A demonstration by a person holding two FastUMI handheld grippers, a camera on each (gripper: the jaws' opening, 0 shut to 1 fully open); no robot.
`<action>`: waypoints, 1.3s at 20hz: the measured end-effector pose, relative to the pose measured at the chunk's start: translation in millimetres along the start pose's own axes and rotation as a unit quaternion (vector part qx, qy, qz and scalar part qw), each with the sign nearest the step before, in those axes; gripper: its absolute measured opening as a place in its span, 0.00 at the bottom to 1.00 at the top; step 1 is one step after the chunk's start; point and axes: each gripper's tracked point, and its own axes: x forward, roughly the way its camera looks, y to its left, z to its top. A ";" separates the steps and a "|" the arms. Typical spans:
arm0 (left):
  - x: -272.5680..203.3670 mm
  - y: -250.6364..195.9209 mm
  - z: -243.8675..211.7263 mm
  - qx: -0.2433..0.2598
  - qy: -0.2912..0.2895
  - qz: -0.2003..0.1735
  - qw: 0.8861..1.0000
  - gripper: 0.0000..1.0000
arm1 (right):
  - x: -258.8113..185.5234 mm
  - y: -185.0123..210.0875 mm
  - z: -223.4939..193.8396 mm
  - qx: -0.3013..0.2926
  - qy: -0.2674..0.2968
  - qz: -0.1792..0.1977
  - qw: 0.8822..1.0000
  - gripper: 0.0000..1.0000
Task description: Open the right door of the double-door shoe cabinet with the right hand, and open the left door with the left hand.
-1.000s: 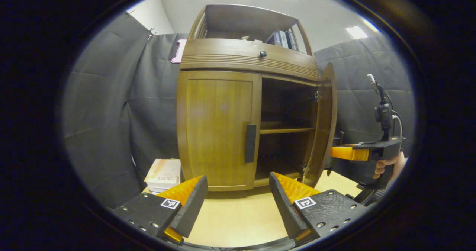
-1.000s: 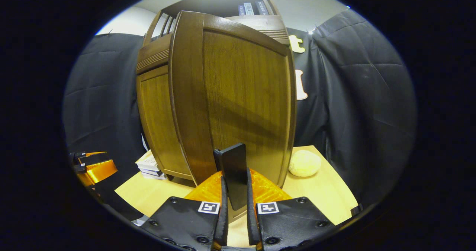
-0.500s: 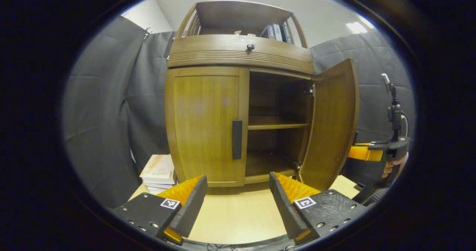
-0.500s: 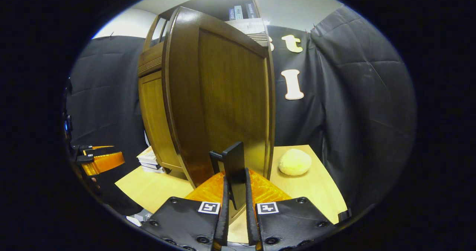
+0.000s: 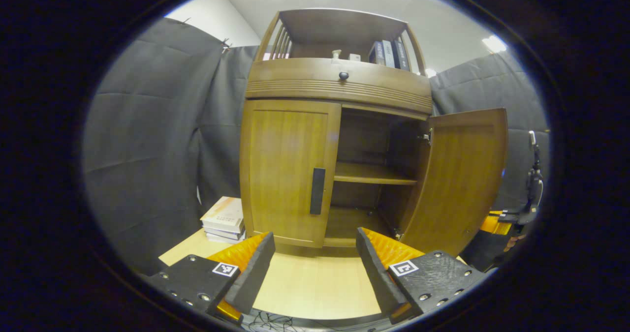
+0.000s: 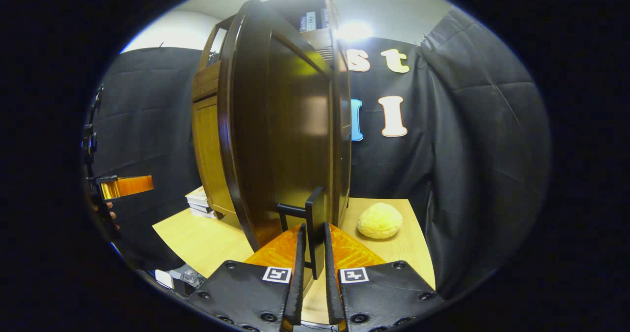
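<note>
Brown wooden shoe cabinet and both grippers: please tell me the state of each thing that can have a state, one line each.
Right wooden cabinet door: swung wide open.
Left wooden cabinet door: closed.
Black bar handle of the right door: clamped between the right gripper's fingers.
Black bar handle of the left door: untouched.
Top drawer with round dark knob: closed.
Right gripper: shut on the handle.
Left gripper: open, holding nothing.

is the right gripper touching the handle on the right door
Touching. In the right gripper view the right gripper has both fingers closed on the dark handle of the right door.
</note>
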 end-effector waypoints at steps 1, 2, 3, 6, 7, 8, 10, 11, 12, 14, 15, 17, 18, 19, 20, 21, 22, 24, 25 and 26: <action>-7.8 0.4 -0.6 0.001 -0.001 0.015 1.000 0.94 | 0.3 -7.9 0.2 0.008 -0.002 0.000 1.000 0.23; -12.5 -0.7 -0.5 0.000 -0.003 0.025 1.000 0.94 | -4.0 -10.4 1.9 0.014 -0.005 0.006 1.000 0.21; -17.8 -5.4 -0.6 -0.002 -0.004 0.030 1.000 0.94 | -3.7 -6.8 3.4 0.020 -0.006 0.022 1.000 0.04; -27.0 -16.7 -3.5 -0.001 -0.002 0.026 1.000 0.94 | -6.6 -6.3 3.7 0.005 -0.013 0.026 1.000 0.22; -27.2 -17.0 -4.9 0.003 -0.001 0.026 1.000 0.94 | -8.4 -5.5 4.7 0.004 -0.016 0.025 1.000 0.13; -26.0 -18.4 -2.7 0.007 0.000 0.025 1.000 0.94 | -11.3 -5.0 3.5 0.007 -0.016 0.023 1.000 0.13; -27.7 -20.6 -1.8 0.008 -0.001 0.018 1.000 0.94 | -16.8 -5.1 1.3 0.015 -0.013 0.019 1.000 0.13; -26.7 -21.6 -0.5 0.007 -0.004 0.013 1.000 0.94 | -18.5 -5.5 1.2 0.019 -0.010 0.013 1.000 0.13; -24.8 -20.4 2.1 0.006 -0.008 0.009 1.000 0.94 | -19.9 -5.1 0.8 0.022 -0.007 0.008 1.000 0.13; -23.7 -14.2 7.8 0.005 -0.014 0.000 1.000 0.94 | -25.5 -4.5 -3.5 0.022 0.003 -0.009 1.000 0.13; -24.1 -9.1 8.7 0.005 -0.017 -0.004 1.000 0.94 | -30.2 -3.2 -5.8 0.017 0.007 -0.019 1.000 0.03; -21.4 4.2 5.0 0.003 -0.013 -0.016 1.000 0.94 | -43.5 -2.1 -4.4 0.013 0.008 -0.047 0.999 0.13; -18.2 11.3 3.7 0.003 -0.012 -0.024 1.000 0.94 | -52.5 -0.6 -5.9 0.011 0.008 -0.062 0.998 0.13; -14.9 20.9 3.9 0.006 -0.012 -0.030 0.999 0.94 | -59.8 4.2 -6.6 0.007 0.012 -0.072 0.997 0.13; -11.0 32.6 3.3 0.011 -0.010 -0.033 0.999 0.94 | -67.7 11.3 -11.3 0.000 0.018 -0.080 0.997 0.12; -7.6 44.2 1.3 0.015 -0.009 -0.036 0.999 0.94 | -76.9 19.1 -13.8 -0.010 0.025 -0.087 0.996 0.12; -3.8 54.9 2.6 0.015 -0.011 -0.041 0.999 0.94 | -86.0 27.6 -16.1 -0.015 0.029 -0.094 0.995 0.13; 3.9 75.2 3.2 0.011 -0.012 -0.053 0.998 0.94 | -97.6 52.2 -12.0 -0.014 0.028 -0.106 0.994 0.13; 8.0 86.2 1.0 0.008 -0.010 -0.059 0.998 0.94 | -98.7 65.5 -8.5 -0.013 0.025 -0.115 0.993 0.13; 13.3 97.6 0.5 0.007 -0.009 -0.063 0.998 0.94 | -98.8 79.8 -6.6 -0.006 0.021 -0.122 0.992 0.22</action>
